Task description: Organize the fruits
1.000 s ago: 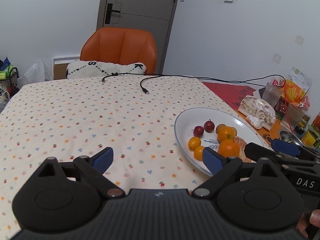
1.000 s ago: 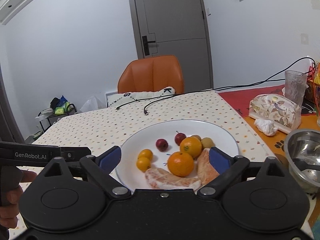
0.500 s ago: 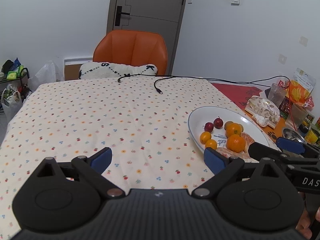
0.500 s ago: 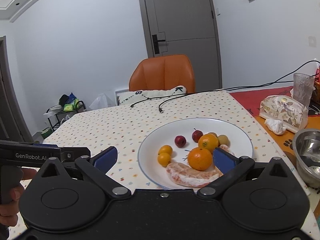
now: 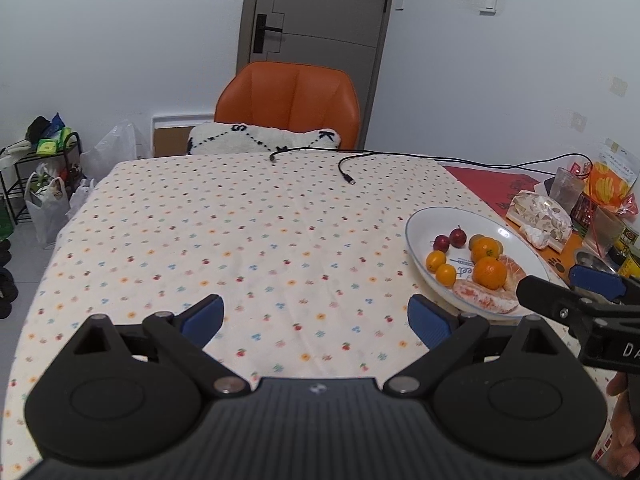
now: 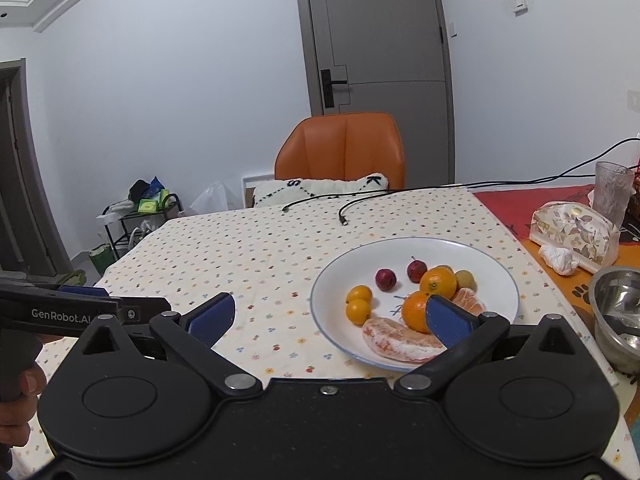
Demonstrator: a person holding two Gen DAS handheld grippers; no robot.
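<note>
my left tongs (image 5: pixel 316 320) spread wide, empty, above dotted surface (image 5: pixel 240 240). my right tongs (image 6: pixel 328 316) spread wide, empty, near white plate (image 6: pixel 492 272). fruits (image 6: pixel 424 300) piled on plate: 2 oranges, 2 red plums.

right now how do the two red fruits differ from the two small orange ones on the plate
The red fruits are dark red, with a thin stem showing on one; the small orange fruits are bright orange and stemless. The red pair lies apart, the orange pair touching. Both pairs are small, round, unpeeled, on the white plate.

Home dining room, patterned tablecloth (image 5: pixel 248 240), orange chair (image 5: pixel 288 100), interior door (image 6: pixel 380 40), cluttered rack (image 6: pixel 140 208)
</note>
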